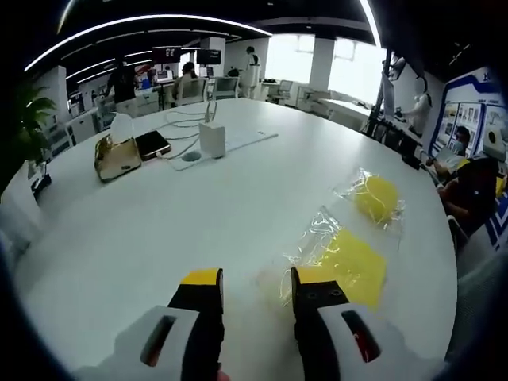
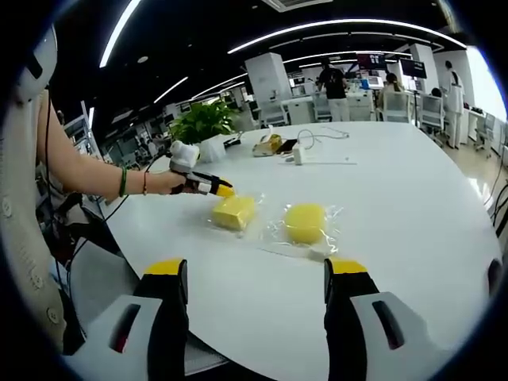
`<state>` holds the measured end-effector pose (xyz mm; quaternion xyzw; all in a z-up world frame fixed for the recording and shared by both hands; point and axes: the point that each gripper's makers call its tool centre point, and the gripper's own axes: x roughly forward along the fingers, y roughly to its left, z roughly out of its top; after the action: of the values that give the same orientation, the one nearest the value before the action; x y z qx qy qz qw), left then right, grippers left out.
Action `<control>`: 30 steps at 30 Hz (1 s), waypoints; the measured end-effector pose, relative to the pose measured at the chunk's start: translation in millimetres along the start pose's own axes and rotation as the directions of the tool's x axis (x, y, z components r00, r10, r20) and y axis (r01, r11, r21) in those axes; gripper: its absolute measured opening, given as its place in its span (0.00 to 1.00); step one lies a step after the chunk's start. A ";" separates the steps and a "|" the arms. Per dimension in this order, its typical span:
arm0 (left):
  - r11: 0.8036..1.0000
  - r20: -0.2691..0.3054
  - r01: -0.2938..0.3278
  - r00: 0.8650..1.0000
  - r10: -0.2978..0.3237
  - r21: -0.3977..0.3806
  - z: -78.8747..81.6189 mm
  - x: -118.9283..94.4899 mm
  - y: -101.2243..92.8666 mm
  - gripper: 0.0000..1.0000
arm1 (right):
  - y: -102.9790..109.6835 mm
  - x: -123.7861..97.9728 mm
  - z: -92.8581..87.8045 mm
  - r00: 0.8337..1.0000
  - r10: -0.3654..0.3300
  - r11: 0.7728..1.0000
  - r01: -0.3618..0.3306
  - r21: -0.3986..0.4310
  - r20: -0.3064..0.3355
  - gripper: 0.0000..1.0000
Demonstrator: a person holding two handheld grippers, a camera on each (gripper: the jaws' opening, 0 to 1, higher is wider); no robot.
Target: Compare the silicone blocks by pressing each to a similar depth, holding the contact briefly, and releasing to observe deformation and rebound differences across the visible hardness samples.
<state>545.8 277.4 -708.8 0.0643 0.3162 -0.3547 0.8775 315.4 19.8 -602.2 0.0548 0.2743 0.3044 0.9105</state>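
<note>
On the smooth, round white table (image 1: 238, 206), taken here as the landmark, the left gripper view runs from a tan, boxy tissue holder (image 1: 117, 155) with a white tissue poking up at the far left of the tabletop, past a dark flat phone (image 1: 152, 144) just beside it and a small white upright box (image 1: 212, 139) trailing white cables, to the task's samples on the right side of the table: a square yellow silicone block (image 1: 353, 266) lying flat in a crinkled clear plastic bag, and farther along the table edge a round yellow silicone block (image 1: 375, 197) in its own glossy wrap. The left gripper (image 1: 255, 278), black-jawed with yellow tips on a white body, stands released, its jaws apart over bare tabletop, the right-hand tip just beside the square block's bag; whether it touches the plastic cannot be told. In the right gripper view, a bare forearm with a green bracelet reaches in from the left, holding that same left gripper (image 2: 213, 186) low at the table's near-left edge, its yellow tip close to the square block (image 2: 233, 212); the round block (image 2: 305, 222) sits just beside it, toward the middle. The right gripper (image 2: 256, 274) hangs open and empty before the table's near edge, jaws spread wide, well apart from both blocks. A leafy green potted plant (image 2: 202, 121) stands beyond the table's far-left edge.
</note>
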 end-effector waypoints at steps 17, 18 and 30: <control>0.996 0.120 -0.082 0.989 0.085 -0.030 13.7 -81.0 -23.9 0.43 | 19.0 9.4 18.3 0.998 0.054 0.998 -0.052 -0.045 0.037 0.64; 0.996 0.126 -0.084 0.988 0.088 -0.037 12.5 -89.8 -29.4 0.44 | 21.5 10.4 20.1 0.997 0.062 0.997 -0.060 -0.050 0.042 0.64; 0.982 0.216 -0.119 0.965 0.150 -0.149 4.7 -167.8 -86.3 0.53 | 39.7 7.1 17.5 0.992 0.105 0.994 -0.102 -0.050 0.065 0.62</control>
<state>398.8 309.5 -594.7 -0.0144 0.2324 -0.2770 0.9322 308.6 57.2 -580.1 0.0580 0.2332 0.3556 0.9032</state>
